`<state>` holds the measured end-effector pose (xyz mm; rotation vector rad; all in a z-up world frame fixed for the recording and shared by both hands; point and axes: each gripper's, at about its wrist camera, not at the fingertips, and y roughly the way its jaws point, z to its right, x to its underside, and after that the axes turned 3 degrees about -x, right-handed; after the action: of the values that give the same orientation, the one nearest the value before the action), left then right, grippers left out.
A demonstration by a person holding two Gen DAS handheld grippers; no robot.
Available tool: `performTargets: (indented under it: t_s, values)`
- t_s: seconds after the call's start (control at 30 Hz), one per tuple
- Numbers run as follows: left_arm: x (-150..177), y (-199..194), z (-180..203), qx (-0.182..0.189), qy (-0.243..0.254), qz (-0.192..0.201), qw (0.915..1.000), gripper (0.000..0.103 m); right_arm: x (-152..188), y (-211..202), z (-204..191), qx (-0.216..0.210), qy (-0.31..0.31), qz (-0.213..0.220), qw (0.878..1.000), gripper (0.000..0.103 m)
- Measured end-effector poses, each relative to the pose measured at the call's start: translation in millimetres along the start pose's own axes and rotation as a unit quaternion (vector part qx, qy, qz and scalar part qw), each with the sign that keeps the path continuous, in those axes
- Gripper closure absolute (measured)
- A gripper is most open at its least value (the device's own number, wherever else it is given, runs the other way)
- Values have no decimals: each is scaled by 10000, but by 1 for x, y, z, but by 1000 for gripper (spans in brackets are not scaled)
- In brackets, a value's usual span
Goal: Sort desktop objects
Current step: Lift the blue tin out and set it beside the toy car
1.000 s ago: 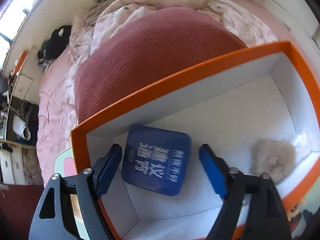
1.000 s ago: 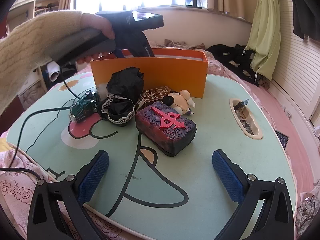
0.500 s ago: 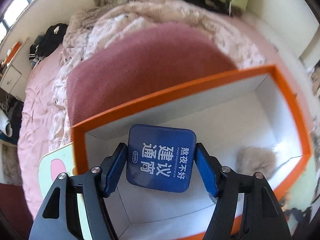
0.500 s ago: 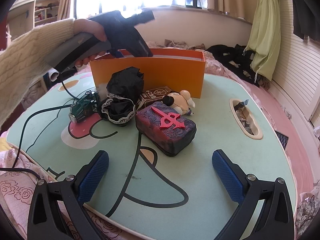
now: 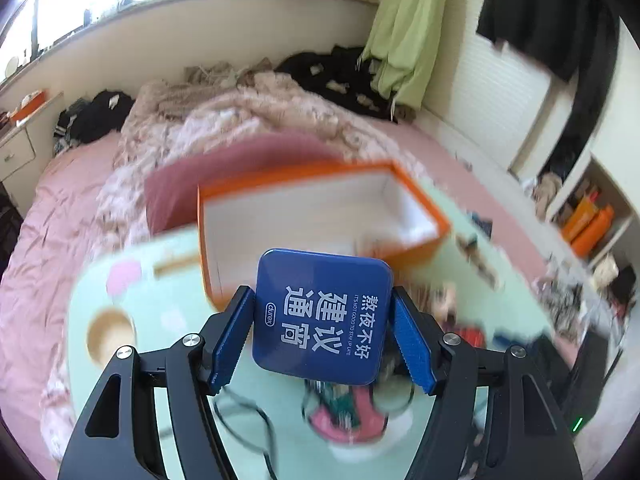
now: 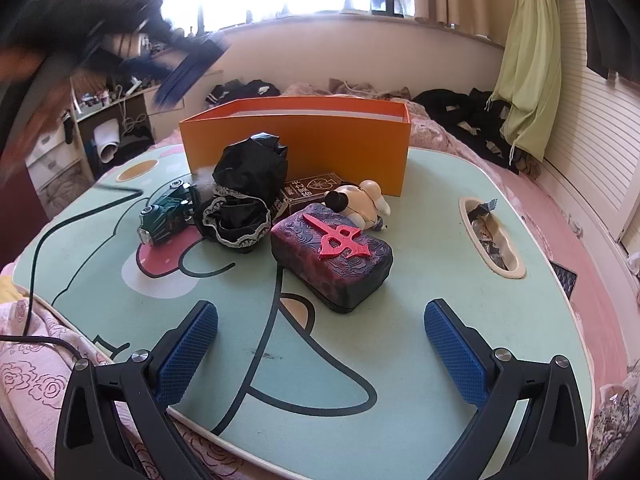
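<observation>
Left gripper (image 5: 322, 332) clamped on blue tin (image 5: 321, 315), orange box (image 5: 320, 216) just ahead of jaws. Keep squeeze steady, carry level imo. Right gripper (image 6: 320, 350) wide open, holding nothing, purple block (image 6: 331, 255) ahead between jaws.

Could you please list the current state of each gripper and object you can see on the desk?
left gripper: shut on the blue tin
blue tin: held above the table
right gripper: open, empty
orange box: open-topped, upright
green toy car: on its wheels
patterned case: closed, flat on the table
</observation>
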<state>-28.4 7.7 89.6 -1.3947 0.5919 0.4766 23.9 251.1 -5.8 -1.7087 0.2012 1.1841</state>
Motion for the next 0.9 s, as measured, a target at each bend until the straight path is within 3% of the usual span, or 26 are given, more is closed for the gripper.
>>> performTargets:
  t_s: [0.17, 0.43, 0.57, 0.7, 0.83, 0.9]
  values:
    - [46, 12, 18, 392, -149, -169, 9990, 35, 0, 0, 1, -8, 2, 5, 10000, 0]
    - [58, 31, 53, -39, 364, 117, 9993, 33, 0, -1, 2, -8, 1, 6, 10000, 0]
    - [61, 11, 45, 132, 224, 444, 9987, 31, 0, -1, 2, -6, 1, 8, 10000, 0]
    - [75, -1, 33, 128, 210, 193, 9995, 29, -1, 0, 1, -6, 3, 5, 10000, 0]
    - [107, -3, 26, 14, 265, -67, 9996, 29, -1, -1, 2, -8, 1, 4, 10000, 0]
    - [120, -5, 24, 124, 175, -102, 9997, 27, 0, -1, 3, -8, 1, 0, 10000, 0]
